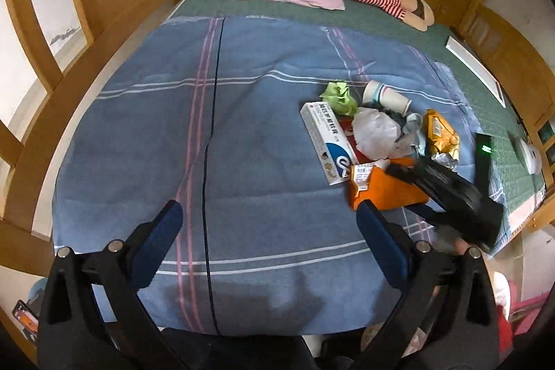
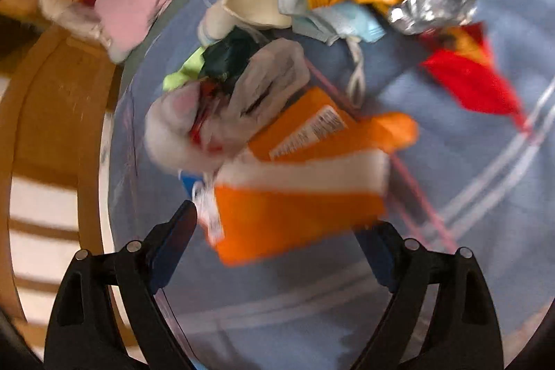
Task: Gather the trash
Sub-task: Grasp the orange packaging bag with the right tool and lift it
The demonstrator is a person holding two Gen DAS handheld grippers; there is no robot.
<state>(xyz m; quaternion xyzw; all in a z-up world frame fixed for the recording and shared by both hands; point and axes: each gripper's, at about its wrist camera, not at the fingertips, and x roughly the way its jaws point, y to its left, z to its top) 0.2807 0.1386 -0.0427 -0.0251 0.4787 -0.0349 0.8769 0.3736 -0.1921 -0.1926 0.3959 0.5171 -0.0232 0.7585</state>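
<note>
The right claw [image 2: 277, 224] is spread wide around the orange box [image 2: 298, 217], positioned for lifting it off the bed [image 2: 468, 196], while the left claw [image 1: 267, 224] is kept spread and empty.

both grippers, left gripper [image 1: 269, 214] and right gripper [image 2: 281, 222], are black plastic frames with silver round screws, tipped with dark blue pads [image 1: 156, 245], blurred on the right.

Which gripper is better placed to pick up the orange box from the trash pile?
The right gripper: its open jaws already straddle the orange box. The left gripper hangs open over bare blue blanket, away from the pile.
</note>
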